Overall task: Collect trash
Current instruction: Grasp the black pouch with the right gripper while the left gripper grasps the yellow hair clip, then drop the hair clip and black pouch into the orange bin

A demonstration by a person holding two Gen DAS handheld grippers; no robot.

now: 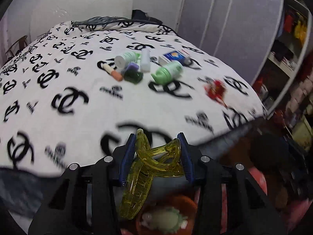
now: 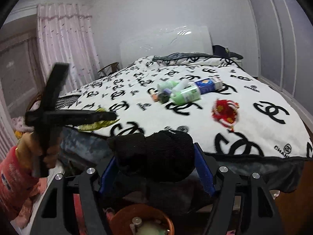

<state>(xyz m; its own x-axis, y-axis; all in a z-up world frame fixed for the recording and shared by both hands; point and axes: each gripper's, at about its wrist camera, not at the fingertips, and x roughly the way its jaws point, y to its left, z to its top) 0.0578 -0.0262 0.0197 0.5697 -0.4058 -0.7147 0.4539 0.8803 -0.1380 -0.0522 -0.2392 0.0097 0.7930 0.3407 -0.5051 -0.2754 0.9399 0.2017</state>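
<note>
My left gripper is shut on a translucent yellow hair claw clip, which hangs down between its blue pads above the near edge of the bed. In the right wrist view, that left gripper and the yellow clip show at the left. My right gripper is shut on a black knitted piece that fills its jaws. Mid-bed lies a cluster: two green bottles, a white tube, a blue box, an orange stick and a dark green jar. A red ornament lies to the right.
The bed's white blanket with black logos fills both views. An orange round bin sits below the grippers on the floor side. Open shelves stand right of the bed, a curtain to its left. A pink sleeve holds the left tool.
</note>
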